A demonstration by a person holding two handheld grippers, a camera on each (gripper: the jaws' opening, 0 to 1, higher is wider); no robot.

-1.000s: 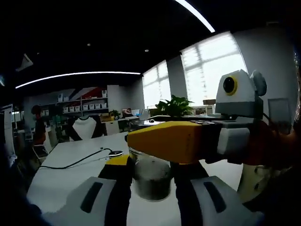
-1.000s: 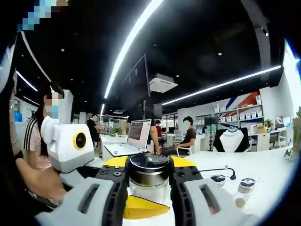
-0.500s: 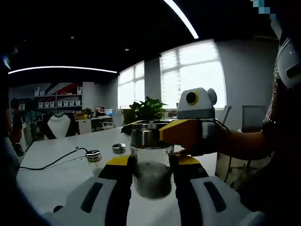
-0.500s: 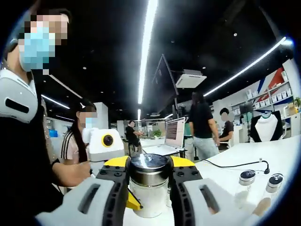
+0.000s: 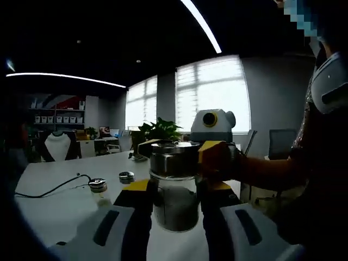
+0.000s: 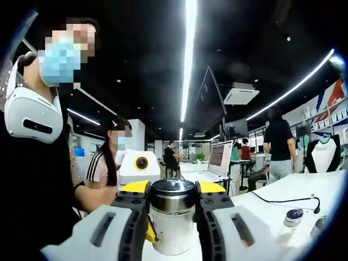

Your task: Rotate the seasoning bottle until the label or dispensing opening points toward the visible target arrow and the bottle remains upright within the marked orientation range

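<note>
A: Between both claws, one bottle. Left claw pinches its glass body, jaws on either side, touching.

B: Right claw?

A: Same bottle in the right gripper view. Jaws pressed against it just under the metal cap, so pinching the bottle too. In the left gripper view the right claw's yellow jaws come in from the right and sit at cap height.

B: Upright?

A: Looks upright in both views, but the cameras tilt with the hands, so only roughly. Dark grainy fill in the lower part. Base sits at or just above the white surface; can't tell if it touches.

B: Label or arrow?

A: Can't make out either.

B: Other stuff?

A: Left gripper view: two small jars on the surface, one near, one further back, well apart from the bottle. Black cable runs beside them. Plant behind, windows at the back. Person's arm behind the right claw.

B: Right gripper view?

A: Left claw's yellow tip pokes out behind the bottle at left. Small jar on the surface at right, cable near it. Laptop behind. Masked person close at left, a seated person behind, a standing person at right.
</note>
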